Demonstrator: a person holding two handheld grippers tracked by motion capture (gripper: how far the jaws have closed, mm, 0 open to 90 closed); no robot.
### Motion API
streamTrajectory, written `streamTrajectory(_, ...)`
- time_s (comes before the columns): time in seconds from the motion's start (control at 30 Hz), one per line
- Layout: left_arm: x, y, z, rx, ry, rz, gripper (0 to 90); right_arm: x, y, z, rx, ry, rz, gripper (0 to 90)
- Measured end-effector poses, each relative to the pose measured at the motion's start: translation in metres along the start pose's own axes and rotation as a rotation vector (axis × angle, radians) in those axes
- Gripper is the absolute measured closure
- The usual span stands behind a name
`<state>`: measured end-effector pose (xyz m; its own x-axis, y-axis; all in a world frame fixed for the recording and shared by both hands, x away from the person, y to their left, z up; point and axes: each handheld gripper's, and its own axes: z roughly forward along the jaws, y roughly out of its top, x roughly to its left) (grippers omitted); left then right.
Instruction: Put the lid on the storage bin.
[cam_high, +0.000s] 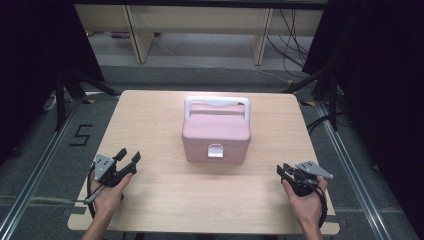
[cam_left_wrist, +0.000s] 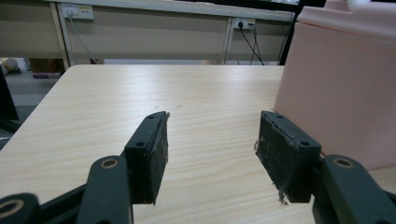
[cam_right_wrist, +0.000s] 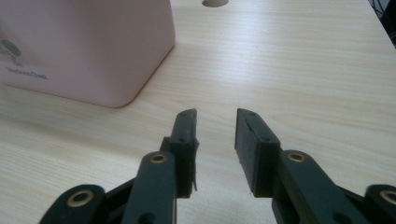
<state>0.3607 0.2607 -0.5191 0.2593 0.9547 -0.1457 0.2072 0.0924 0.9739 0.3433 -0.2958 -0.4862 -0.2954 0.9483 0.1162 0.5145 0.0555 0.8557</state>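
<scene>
The desk (cam_high: 165, 200), pale wood grain, spreads nearest below the high view, both forearms resting on its near edge. A pink box (cam_high: 216, 134) with a white handle (cam_high: 217, 103) and a metal latch (cam_high: 215, 150) stands at its middle, well apart from both hands. The left gripper (cam_high: 128, 157) gapes wide on nothing; the right gripper (cam_high: 283, 170) stands parted more narrowly, empty too.

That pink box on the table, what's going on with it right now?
A person sits at a wooden table with a gripper in each hand. The pink box stands shut in the middle, its white handle on top and its latch facing the person. The left gripper and the right gripper rest near the table's sides, both open and empty, each apart from the box. Nothing is being held yet.
</scene>
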Motion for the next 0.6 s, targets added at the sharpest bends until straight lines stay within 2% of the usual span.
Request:
streamTrajectory(0.03, 0.001, -0.003, 0.0, -0.009, 0.003, 0.001, 42.4, -0.001, -0.002, -0.001, 0.003, -0.017, -0.003, 65.9)
streamTrajectory(0.07, 0.002, -0.005, -0.001, -0.006, 0.009, 0.002, 41.9, 0.001, -0.006, 0.0, 0.003, -0.026, 0.019, 64.9)
streamTrajectory(0.1, 0.002, -0.007, -0.001, -0.01, 0.014, -0.015, 41.3, -0.002, -0.007, 0.002, -0.015, -0.03, -0.009, 64.2)
streamTrajectory(0.13, 0.003, -0.007, -0.002, -0.019, 0.008, 0.002, 40.6, -0.003, -0.011, 0.003, -0.024, -0.017, 0.012, 63.9)
streamTrajectory(0.17, 0.003, -0.006, -0.003, -0.018, 0.014, 0.008, 40.6, -0.002, -0.012, 0.002, -0.008, -0.034, 0.017, 63.9)
streamTrajectory(0.2, 0.004, -0.007, -0.003, -0.027, 0.017, 0.008, 40.6, -0.004, -0.014, 0.004, -0.036, -0.033, -0.001, 63.9)
streamTrajectory(0.27, 0.005, -0.007, -0.005, -0.032, 0.023, 0.0, 40.6, -0.002, -0.016, 0.003, -0.028, -0.03, 0.009, 63.5)
streamTrajectory(0.3, 0.005, -0.008, -0.005, -0.041, 0.027, -0.01, 40.5, -0.002, -0.016, 0.004, -0.051, -0.023, -0.006, 63.0)
streamTrajectory(0.33, 0.006, -0.007, -0.006, -0.03, 0.03, -0.001, 40.5, -0.001, -0.018, 0.003, -0.063, -0.017, 0.027, 62.3)
streamTrajectory(0.37, 0.006, -0.007, -0.006, -0.031, 0.03, 0.0, 40.3, -0.003, -0.018, 0.002, -0.07, -0.027, -0.014, 61.1)
streamTrajectory(0.4, 0.006, -0.007, -0.007, -0.033, 0.033, 0.002, 40.2, -0.004, -0.018, 0.003, -0.085, -0.023, -0.023, 61.0)
streamTrajectory(0.47, 0.006, -0.008, -0.006, -0.044, 0.035, -0.005, 39.9, -0.004, -0.02, 0.002, -0.092, -0.037, -0.017, 60.2)
streamTrajectory(0.5, 0.005, -0.008, -0.007, -0.039, 0.045, -0.007, 39.7, -0.004, -0.021, 0.002, -0.106, -0.028, -0.011, 59.7)
streamTrajectory(0.6, 0.004, -0.008, -0.007, -0.051, 0.05, 0.009, 38.0, -0.003, -0.023, 0.001, -0.132, -0.036, -0.03, 56.1)
